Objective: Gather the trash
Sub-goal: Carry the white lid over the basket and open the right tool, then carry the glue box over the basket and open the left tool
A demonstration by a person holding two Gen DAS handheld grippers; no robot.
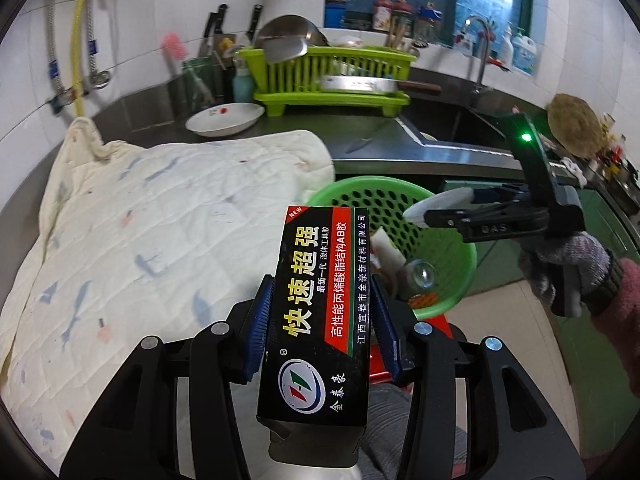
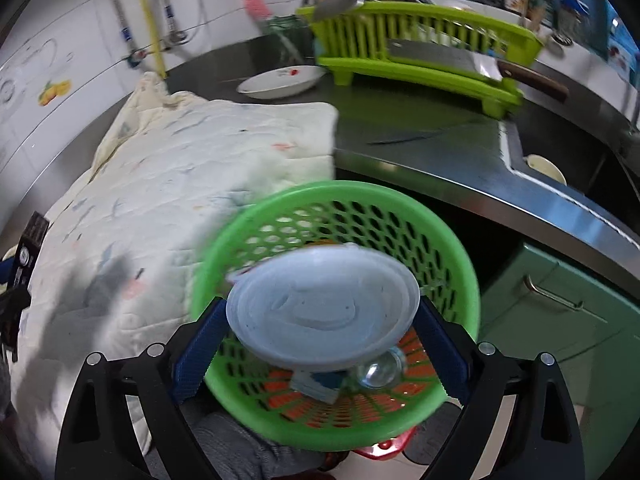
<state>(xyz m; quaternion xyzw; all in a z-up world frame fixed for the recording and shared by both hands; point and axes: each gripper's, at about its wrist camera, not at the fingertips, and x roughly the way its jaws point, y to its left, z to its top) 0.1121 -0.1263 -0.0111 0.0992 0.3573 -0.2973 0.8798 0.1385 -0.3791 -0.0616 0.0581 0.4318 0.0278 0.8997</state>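
My left gripper (image 1: 322,316) is shut on a black glue box (image 1: 316,312) with yellow Chinese lettering, held just left of and before the green perforated basket (image 1: 460,280). My right gripper (image 2: 316,344) is shut on a round white plastic lid (image 2: 324,312), held over the basket (image 2: 460,240). In the left wrist view the right gripper (image 1: 444,210) shows with the lid (image 1: 436,202) above the basket's rim. In the basket lie a clear bottle (image 2: 380,372), a white wrapper (image 1: 386,256) and other scraps. The glue box also shows at the right wrist view's left edge (image 2: 30,248).
A cream quilted cloth (image 1: 140,248) covers the counter on the left. A white dish (image 1: 224,118), a lime dish rack (image 1: 332,76) with a cleaver (image 1: 360,85) and a sink (image 1: 476,120) lie behind. A green cabinet (image 2: 560,320) stands at right, and a red stool (image 2: 380,446) under the basket.
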